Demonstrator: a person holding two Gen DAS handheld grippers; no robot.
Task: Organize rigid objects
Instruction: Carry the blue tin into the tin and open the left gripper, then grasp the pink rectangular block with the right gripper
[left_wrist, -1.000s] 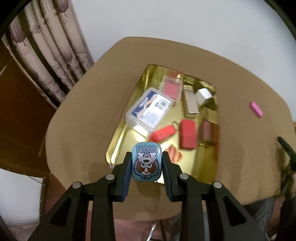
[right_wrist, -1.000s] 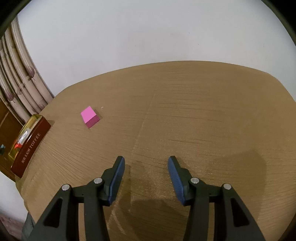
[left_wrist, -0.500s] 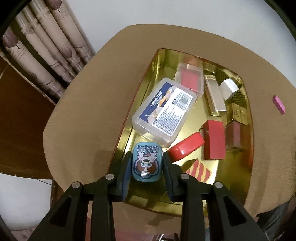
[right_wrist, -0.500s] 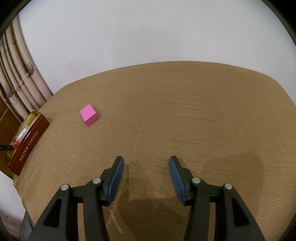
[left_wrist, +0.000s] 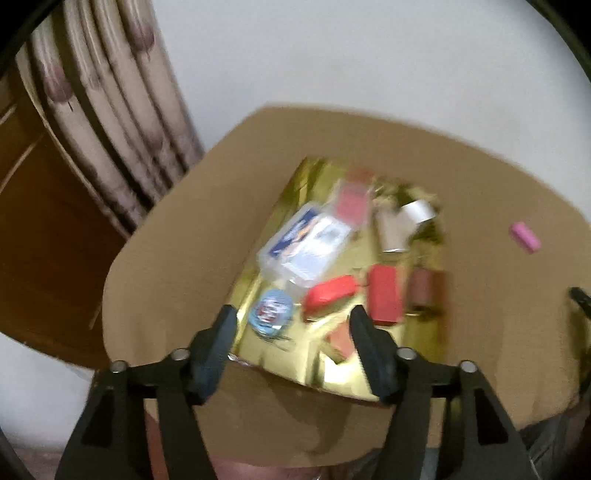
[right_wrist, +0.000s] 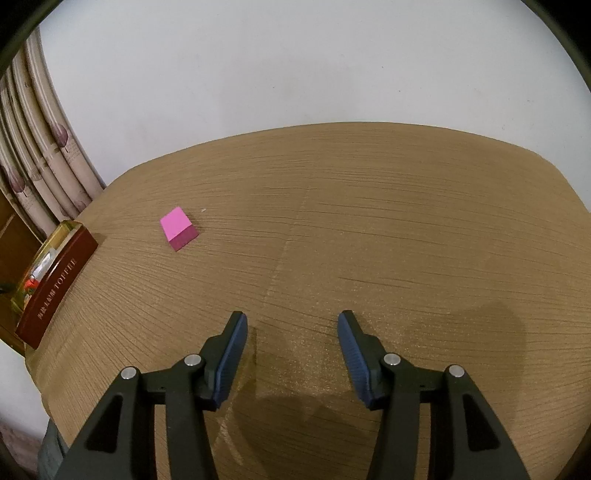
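My left gripper (left_wrist: 291, 332) is open and empty above the near edge of a gold tin tray (left_wrist: 354, 376). A small blue cartoon tin (left_wrist: 271, 312) lies in the tray's near left corner, just beyond my fingertips. The tray also holds a clear plastic box (left_wrist: 306, 245), red cases (left_wrist: 384, 295), and silver pieces (left_wrist: 402, 225); the view is blurred. A pink block (left_wrist: 524, 236) lies on the table right of the tray; it also shows in the right wrist view (right_wrist: 178, 228). My right gripper (right_wrist: 291, 343) is open and empty over bare table.
The round tan table (right_wrist: 369, 221) fills the right wrist view, with the tray's dark red side wall (right_wrist: 55, 291) at its left edge. Curtains (left_wrist: 110, 122) and a brown wooden panel (left_wrist: 40, 229) stand behind the table on the left. A white wall is behind.
My left gripper has opened and let go of the blue tin, which now lies in the tray, and has pulled back. My right gripper has barely moved.
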